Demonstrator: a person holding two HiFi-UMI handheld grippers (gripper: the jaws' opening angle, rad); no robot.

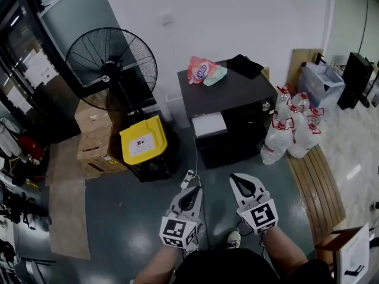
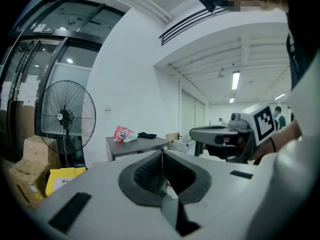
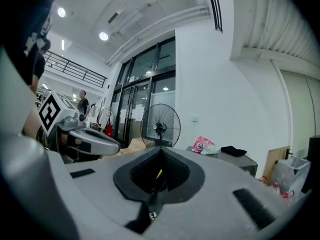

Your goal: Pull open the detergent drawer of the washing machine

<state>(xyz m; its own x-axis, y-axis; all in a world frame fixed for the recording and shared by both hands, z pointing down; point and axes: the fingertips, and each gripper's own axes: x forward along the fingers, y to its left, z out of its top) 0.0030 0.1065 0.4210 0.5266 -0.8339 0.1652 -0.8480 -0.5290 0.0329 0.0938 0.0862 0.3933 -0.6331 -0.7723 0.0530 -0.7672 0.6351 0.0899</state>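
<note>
The washing machine is a dark box against the far wall, with a white panel at the upper left of its front. A pink bag and a black cloth lie on its top. My left gripper and right gripper are held side by side over the floor, well short of the machine, both shut and empty. The left gripper view shows its closed jaws, the machine far off, and the right gripper alongside. From the right gripper, the machine lies ahead to the right.
A large black standing fan, a yellow-lidded bin and cardboard boxes stand left of the machine. Bags of bottles and a slatted wooden bench are on its right. A power strip lies on the floor ahead.
</note>
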